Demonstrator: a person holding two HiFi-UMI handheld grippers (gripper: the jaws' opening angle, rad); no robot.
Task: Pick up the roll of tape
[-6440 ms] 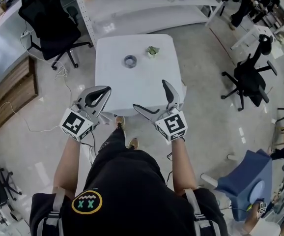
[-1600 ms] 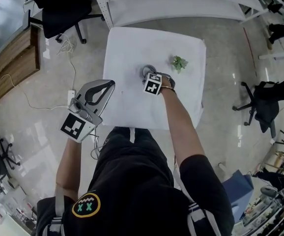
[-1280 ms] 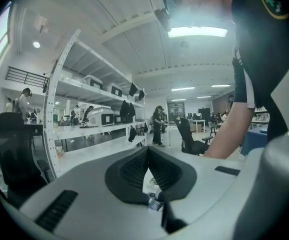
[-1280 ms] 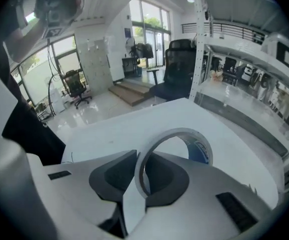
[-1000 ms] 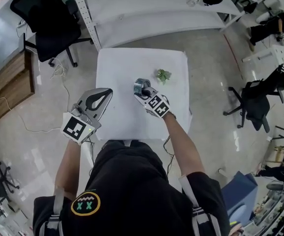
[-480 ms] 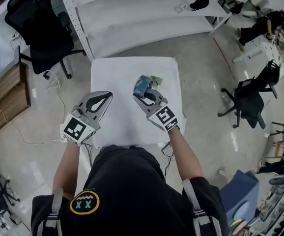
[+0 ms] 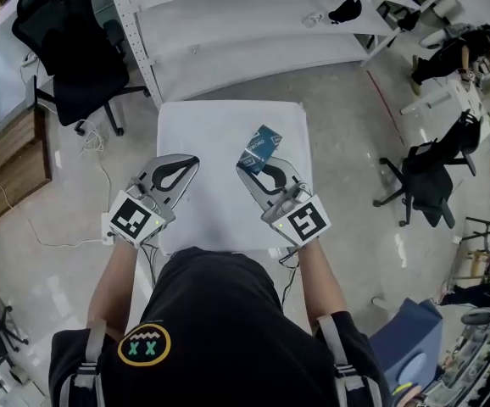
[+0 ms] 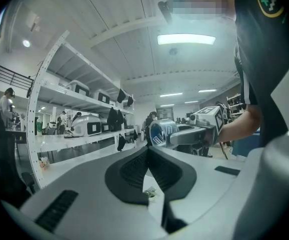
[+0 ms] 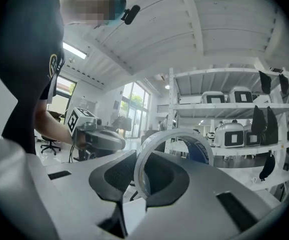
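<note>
Blue-printed roll of tape (image 7: 260, 145) is up off the white table (image 7: 203, 125), pinched b/w the jaws of the right gripper (image 7: 258, 163). Those jaws are narrow and clamped across the roll's wall. In the right gripper view the roll of tape (image 9: 175, 132) stands upright as a ring in front of the pads.

In the head view the roll sits at abt 11 o'clock from that gripper's marker cube (image 7: 306, 221), over the table's 3 o'clock half.

Left gripper (image 7: 191, 161) is at 9 o'clock of the right one, jaws closed together w/ nothing b/w them, over the table's near edge.

Pick-up looks done imo: grasp made, roll clear of the tabletop. What's left is prob just keeping the hold steady. The grip is on a thin wall, so the roll could swivel or slip if the pinch eases.
</note>
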